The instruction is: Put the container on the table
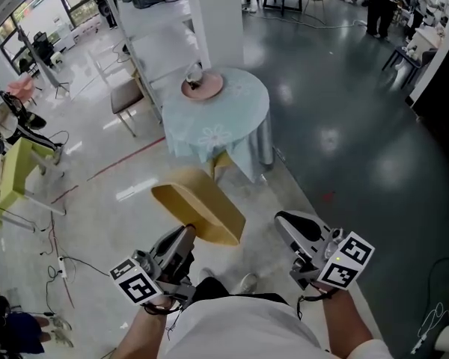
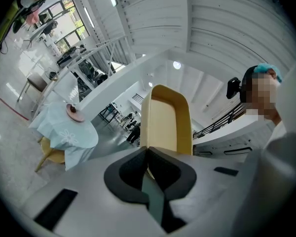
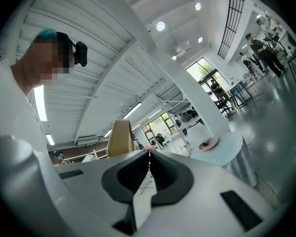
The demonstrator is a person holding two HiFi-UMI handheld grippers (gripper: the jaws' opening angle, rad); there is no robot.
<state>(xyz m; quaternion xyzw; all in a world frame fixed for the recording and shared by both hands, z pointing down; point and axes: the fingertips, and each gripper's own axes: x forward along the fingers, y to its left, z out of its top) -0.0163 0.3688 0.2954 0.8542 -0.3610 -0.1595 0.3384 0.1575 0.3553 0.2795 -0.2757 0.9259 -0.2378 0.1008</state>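
Left gripper (image 1: 184,234): jaws shut on the near end wall of the container; held low, close to the person's body.
Container (image 1: 198,204): tan-yellow, oblong, open tray; it rises straight out from the left fingertips, tilted, with its hollow side toward the left gripper's camera. It hangs in the air over the floor, well short of the table.
Pink plate (image 1: 202,87): far ahead of the left fingertips, on the near-left part of the table top; it carries a small object too small to identify.
Table (image 1: 239,111): round, draped in a pale blue cloth with a flower print; well ahead of both pairs of fingertips, beside a white pillar (image 1: 213,21).
Right gripper (image 1: 286,221): jaws together with nothing between them; the container stands off to the left of its fingertips, not touching.
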